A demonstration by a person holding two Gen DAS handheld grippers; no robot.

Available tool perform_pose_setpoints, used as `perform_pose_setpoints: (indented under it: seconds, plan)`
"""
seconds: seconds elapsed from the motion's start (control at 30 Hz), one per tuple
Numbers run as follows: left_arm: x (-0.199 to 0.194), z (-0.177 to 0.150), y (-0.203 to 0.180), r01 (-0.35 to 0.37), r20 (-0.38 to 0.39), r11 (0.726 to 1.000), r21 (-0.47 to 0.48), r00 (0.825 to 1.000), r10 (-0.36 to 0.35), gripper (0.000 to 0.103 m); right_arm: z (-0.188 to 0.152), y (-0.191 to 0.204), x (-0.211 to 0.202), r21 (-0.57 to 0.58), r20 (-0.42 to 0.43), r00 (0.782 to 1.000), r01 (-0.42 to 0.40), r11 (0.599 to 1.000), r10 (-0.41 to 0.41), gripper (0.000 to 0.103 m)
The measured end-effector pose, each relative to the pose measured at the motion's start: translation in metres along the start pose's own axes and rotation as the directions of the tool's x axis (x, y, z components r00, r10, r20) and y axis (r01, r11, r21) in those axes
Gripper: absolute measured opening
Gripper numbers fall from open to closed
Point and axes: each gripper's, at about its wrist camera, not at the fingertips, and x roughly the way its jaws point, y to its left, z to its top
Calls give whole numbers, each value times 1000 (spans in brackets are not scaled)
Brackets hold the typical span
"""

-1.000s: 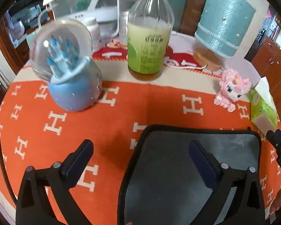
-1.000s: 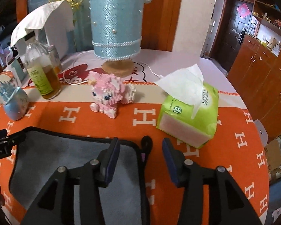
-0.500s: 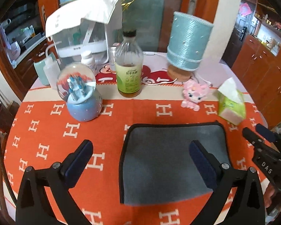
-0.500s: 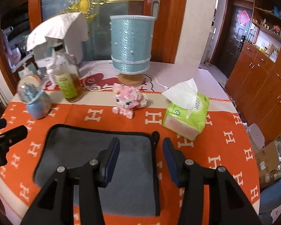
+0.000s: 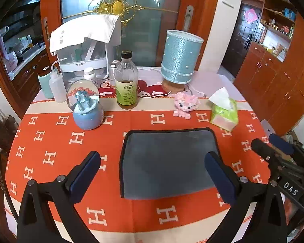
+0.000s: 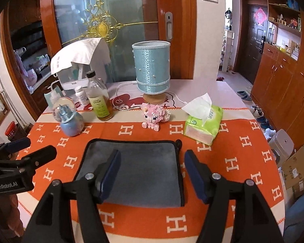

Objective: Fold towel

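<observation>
**Here: towel folded flat, both grippers raised and empty**

Centrally on the orange H-patterned tablecloth (image 5: 50,141), grey towel (image 5: 168,162) with black piping, lying flat as a neat rectangle; hanging loop (image 6: 178,142) at far right corner. Judged already folded, though layers not discernible from above. Left gripper (image 5: 158,174) above the towel's left half, jaws spread wide, holding nothing. Right gripper (image 6: 152,172) above the towel's right edge, jaws moderately apart, likewise empty. Behind the towel, well apart: snow globe (image 5: 85,107), vinegar bottle (image 5: 126,83), blue lamp (image 5: 179,58), pink block figure (image 5: 185,104), tissue pack (image 5: 225,111).

For a good further fold, if required: pinch near corners only, one per gripper; lift together and level; carry across towards the far edge; align piping on piping before releasing; avoid dragging the tablecloth or brushing the snow globe.
</observation>
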Motion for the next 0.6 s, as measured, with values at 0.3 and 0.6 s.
perform_pose_setpoints:
  seconds: [0.3, 0.6]
  plan:
    - [-60, -39, -18, -55, 94, 998, 42, 994, 51, 102, -32, 4, -34, -13, 3, 1000, -21, 1000, 21, 65]
    - [-92, -82, -28, -82, 130, 996, 37, 988, 77, 102, -68, 12, -75, -61, 44, 999, 2, 998, 0, 65]
